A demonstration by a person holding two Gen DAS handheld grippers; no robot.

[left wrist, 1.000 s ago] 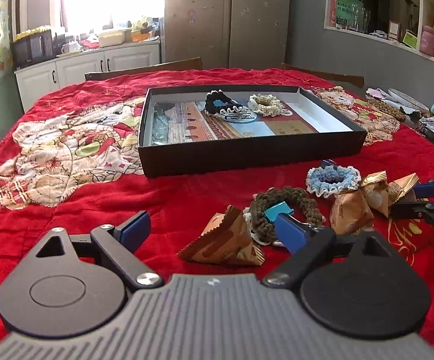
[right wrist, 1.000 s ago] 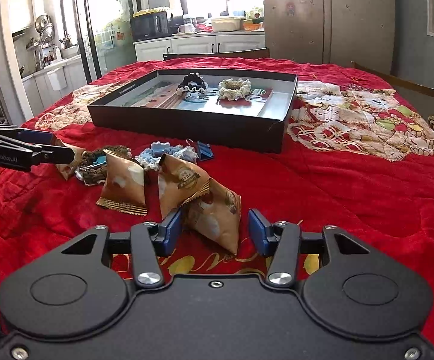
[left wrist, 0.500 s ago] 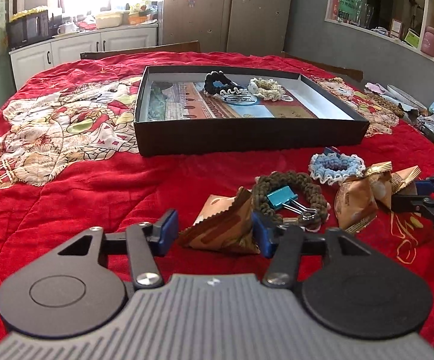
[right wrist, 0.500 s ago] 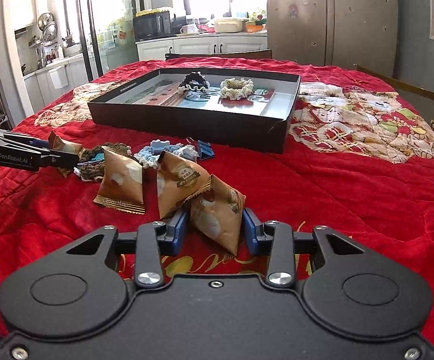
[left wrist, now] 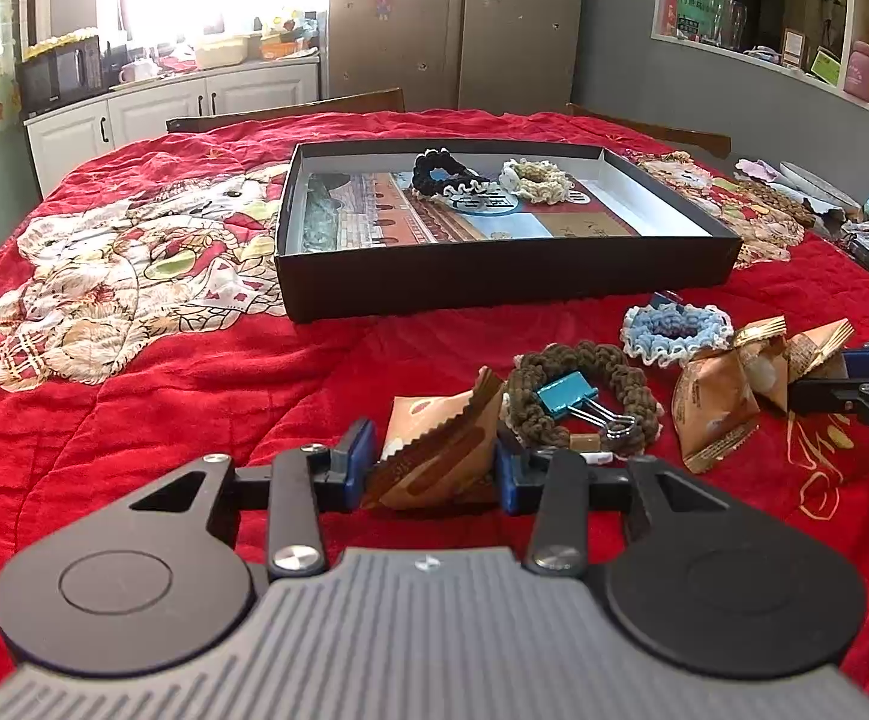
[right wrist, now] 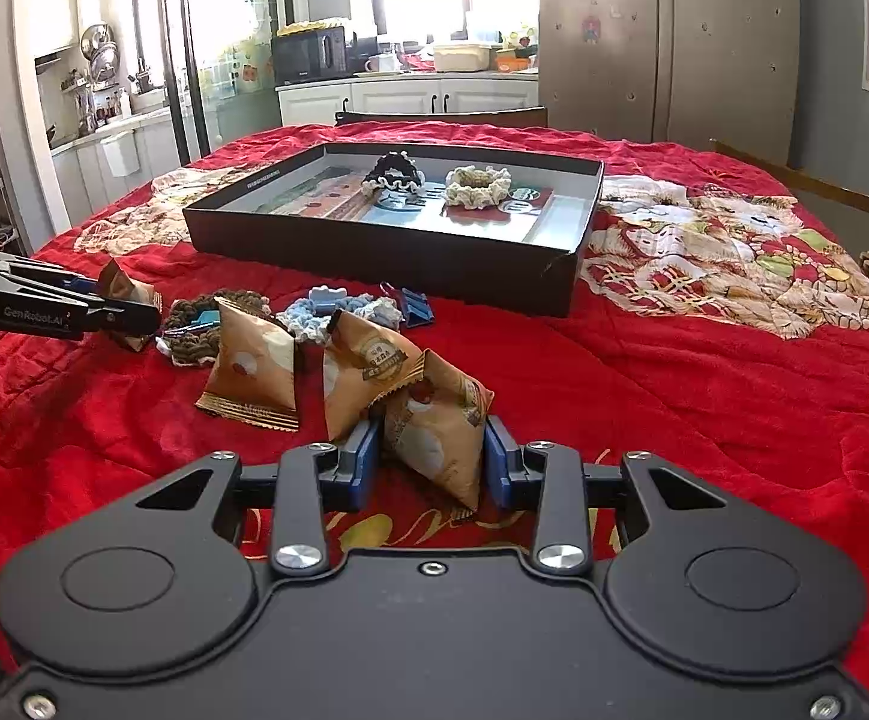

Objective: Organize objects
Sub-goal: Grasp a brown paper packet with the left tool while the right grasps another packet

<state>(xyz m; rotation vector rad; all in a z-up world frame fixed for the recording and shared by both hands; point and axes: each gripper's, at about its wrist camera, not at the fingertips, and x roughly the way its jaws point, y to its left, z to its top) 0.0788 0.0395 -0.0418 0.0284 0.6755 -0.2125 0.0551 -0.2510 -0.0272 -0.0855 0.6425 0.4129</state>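
Snack packets [left wrist: 434,456] sat pinched in both of my tongs, nearer me than the black tray [left wrist: 494,288].

My left gripper [left wrist: 431,468] was closing its blue pads on a crinkled tan pyramid packet just beside the brown crocheted scrunchie [left wrist: 584,396] with its teal binder clip [left wrist: 560,390]; my right gripper [right wrist: 428,456] clamped a similar tan packet [right wrist: 440,438], two more packets [right wrist: 254,366] standing just beyond it. Inside the tray lay a black scrunchie [left wrist: 440,171] and a cream scrunchie [left wrist: 536,180]. Everything rested on a red quilted cloth [left wrist: 164,390], with white kitchen cabinets [right wrist: 434,99] far behind the tray.
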